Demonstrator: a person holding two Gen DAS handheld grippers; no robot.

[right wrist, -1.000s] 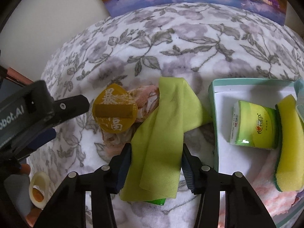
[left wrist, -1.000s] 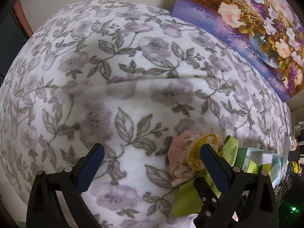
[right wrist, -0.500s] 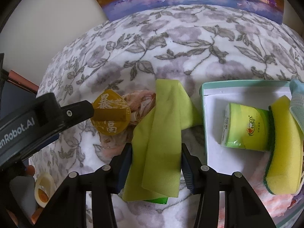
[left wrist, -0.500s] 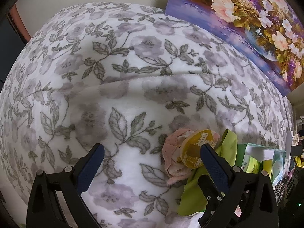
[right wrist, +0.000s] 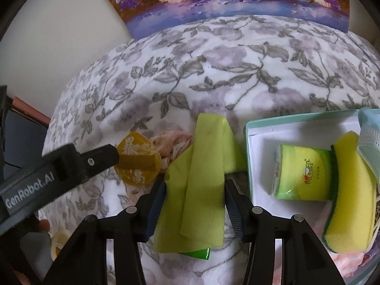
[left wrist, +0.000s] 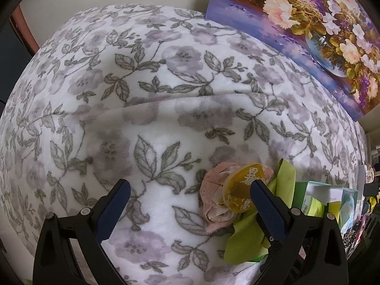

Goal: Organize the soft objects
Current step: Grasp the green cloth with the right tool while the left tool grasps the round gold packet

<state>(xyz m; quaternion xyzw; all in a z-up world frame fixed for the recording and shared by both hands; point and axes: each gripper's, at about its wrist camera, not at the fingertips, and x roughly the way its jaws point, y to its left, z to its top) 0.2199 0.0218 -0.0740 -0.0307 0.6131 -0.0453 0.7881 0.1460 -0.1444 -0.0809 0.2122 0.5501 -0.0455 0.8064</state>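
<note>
Nearest, right gripper (right wrist: 194,204) closed around a folded lime-green thin cloth (right wrist: 206,178), both pads pressing its sides, cloth draped over a glossy green packet edge (right wrist: 198,253) beneath. Just right of it, an open teal-rimmed white box (right wrist: 261,130) holding a lime-green wrapped tissue pack (right wrist: 302,174), a yellow sponge with green backing (right wrist: 349,190) leaning on the pack, and a pale blue fabric piece (right wrist: 369,142) over the sponge's top. Left of the cloth, a crumpled pink towel (right wrist: 173,142) with a round amber-yellow pad bearing white characters (right wrist: 139,160) resting against it. Left gripper (left wrist: 190,204) spread wide above the bare blanket, nothing between its pads, one finger tip (right wrist: 104,156) crossing in front of the amber pad. Underneath all, a fluffy white blanket printed with grey leaves and mauve flowers (left wrist: 166,83). Farther back, a flower painting in purple and pink (left wrist: 320,30) leaning against a cream wall (right wrist: 59,35).
</note>
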